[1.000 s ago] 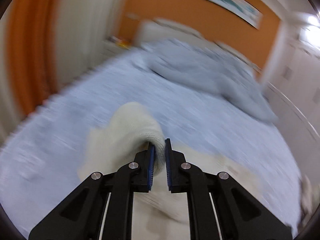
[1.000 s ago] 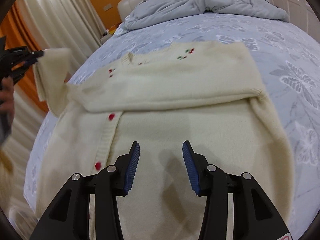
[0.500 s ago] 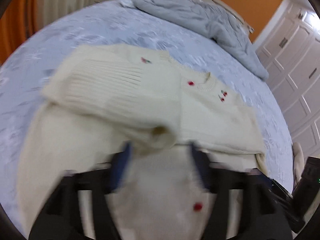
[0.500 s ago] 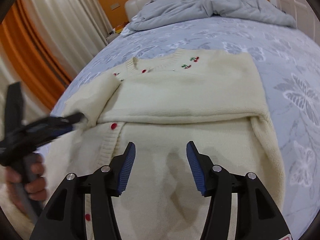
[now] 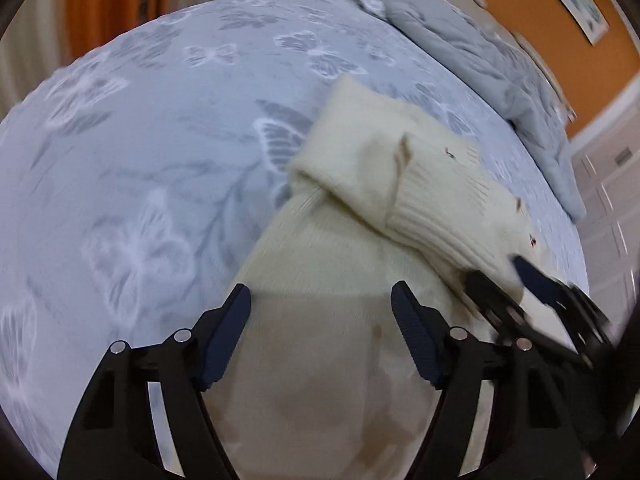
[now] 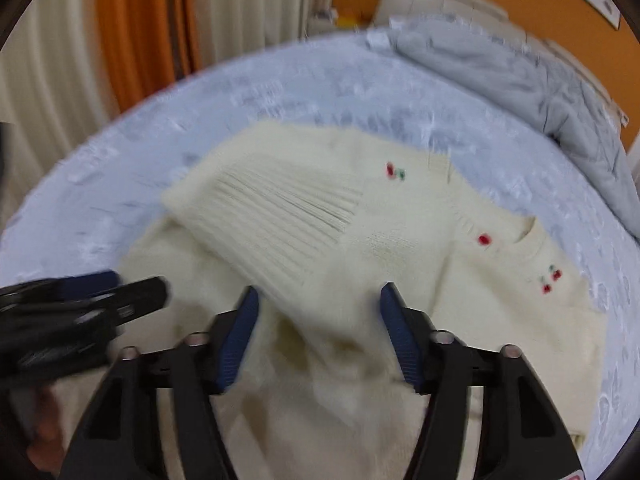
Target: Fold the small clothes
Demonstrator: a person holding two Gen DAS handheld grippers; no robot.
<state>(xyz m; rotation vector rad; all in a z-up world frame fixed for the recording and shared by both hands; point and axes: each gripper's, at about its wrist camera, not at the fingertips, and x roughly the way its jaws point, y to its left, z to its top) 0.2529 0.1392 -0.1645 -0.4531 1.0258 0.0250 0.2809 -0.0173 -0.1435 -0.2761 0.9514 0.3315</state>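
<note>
A small cream knit cardigan [image 6: 360, 240] with red buttons and cherry embroidery lies on the bed, both sleeves folded across its chest. The ribbed cuff [image 6: 280, 208] of the left sleeve lies on top. My left gripper [image 5: 320, 312] is open and empty, low over the cardigan's lower left part [image 5: 320, 264]. My right gripper [image 6: 316, 308] is open and empty over the cardigan's middle. Each gripper shows in the other's view, the right one [image 5: 532, 292] at the right edge and the left one [image 6: 108, 292] at the left edge.
The bed has a pale blue sheet with butterfly print [image 5: 140, 152]. A crumpled grey duvet [image 6: 520, 68] lies at the head end. Orange and white curtains [image 6: 132, 32] hang past the left side. White cupboard doors [image 5: 612, 184] stand on the right.
My left gripper carried the left sleeve over the chest, let go of it and opened, then drew back toward the hem. My right gripper stayed open and shifted left over the cardigan.
</note>
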